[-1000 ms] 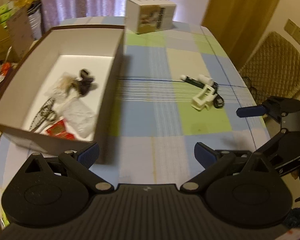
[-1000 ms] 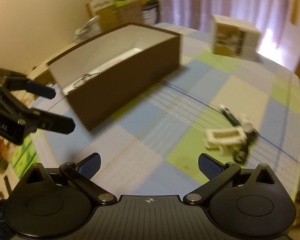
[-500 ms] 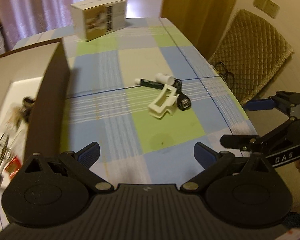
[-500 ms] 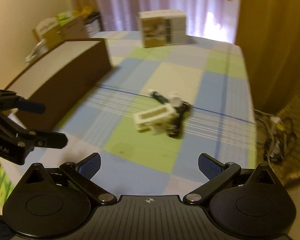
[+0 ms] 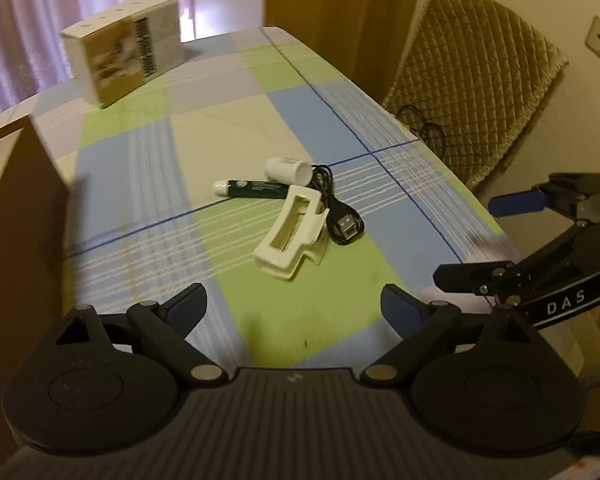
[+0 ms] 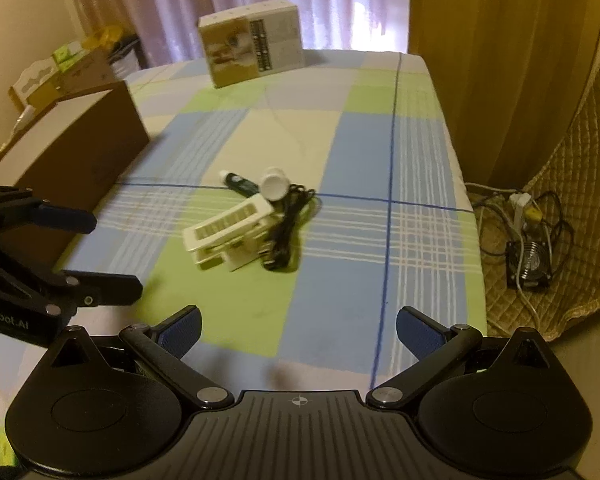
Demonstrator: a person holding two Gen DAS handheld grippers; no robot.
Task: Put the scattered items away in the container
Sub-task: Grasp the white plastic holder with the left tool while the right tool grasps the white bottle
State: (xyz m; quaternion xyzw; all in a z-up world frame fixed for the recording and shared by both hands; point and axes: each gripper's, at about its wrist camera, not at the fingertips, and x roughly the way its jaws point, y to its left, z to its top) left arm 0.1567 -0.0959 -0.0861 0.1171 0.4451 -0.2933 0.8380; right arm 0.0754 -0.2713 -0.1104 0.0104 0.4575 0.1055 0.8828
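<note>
You held both grippers wide apart and empty above the near edge of the checked tablecloth (image 5: 228, 120). Your left gripper (image 5: 294, 308) had its jaws spread with nothing between them, and your right gripper (image 6: 298, 330) stood released the same way. Taking the white plastic holder (image 5: 290, 236) as the landmark: the black USB cable (image 5: 340, 216) lay touching its right side, the dark green tube (image 5: 256, 189) lay just behind it, and the small white bottle (image 5: 288, 171) rested on its side beyond the tube. The brown box (image 6: 72, 152), your container, sat well to the left of the holder. A printed carton (image 6: 252, 50) stood far behind it.
</note>
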